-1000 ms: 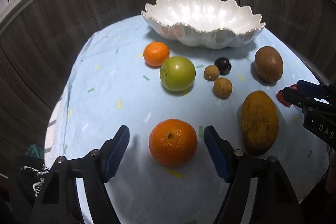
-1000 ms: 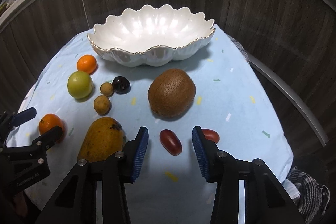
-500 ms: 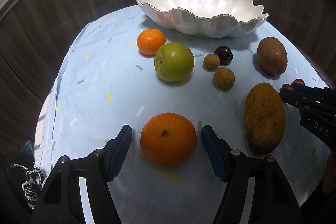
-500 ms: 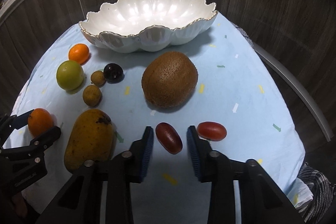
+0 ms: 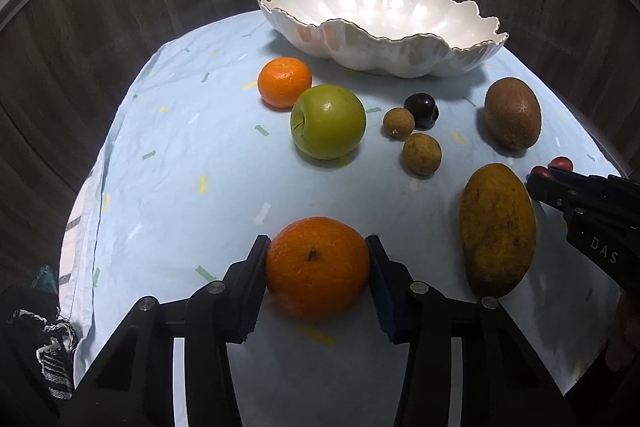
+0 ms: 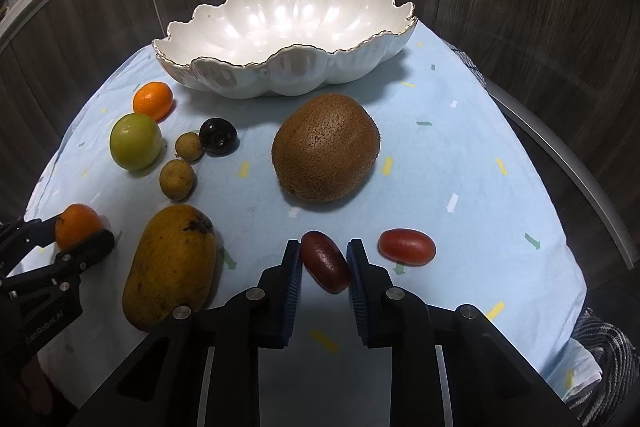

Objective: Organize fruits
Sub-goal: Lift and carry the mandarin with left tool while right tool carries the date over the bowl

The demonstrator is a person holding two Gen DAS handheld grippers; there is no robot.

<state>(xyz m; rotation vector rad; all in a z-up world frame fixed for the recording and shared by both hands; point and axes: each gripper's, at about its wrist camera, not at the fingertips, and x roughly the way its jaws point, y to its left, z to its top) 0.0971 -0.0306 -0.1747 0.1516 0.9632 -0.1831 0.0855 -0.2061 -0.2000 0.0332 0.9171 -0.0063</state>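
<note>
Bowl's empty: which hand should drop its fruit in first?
Probably right: the bowl sits more squarely ahead of the right gripper, shut on the dark red fruit. Left gripper grips the orange.

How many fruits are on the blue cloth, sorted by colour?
Orange: 2, a large orange and a small mandarin
Green: 1, an apple
Brown: 3, a fuzzy kiwi and two longans
Yellow: 1, a mango
Red: 2, oval tomatoes
Dark purple: 1, a round fruit
Total: 10

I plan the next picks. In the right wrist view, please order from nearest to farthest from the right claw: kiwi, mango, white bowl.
1. Mango, just left of the right claw.
2. Kiwi, ahead on the cloth.
3. White bowl, behind the kiwi.
</note>
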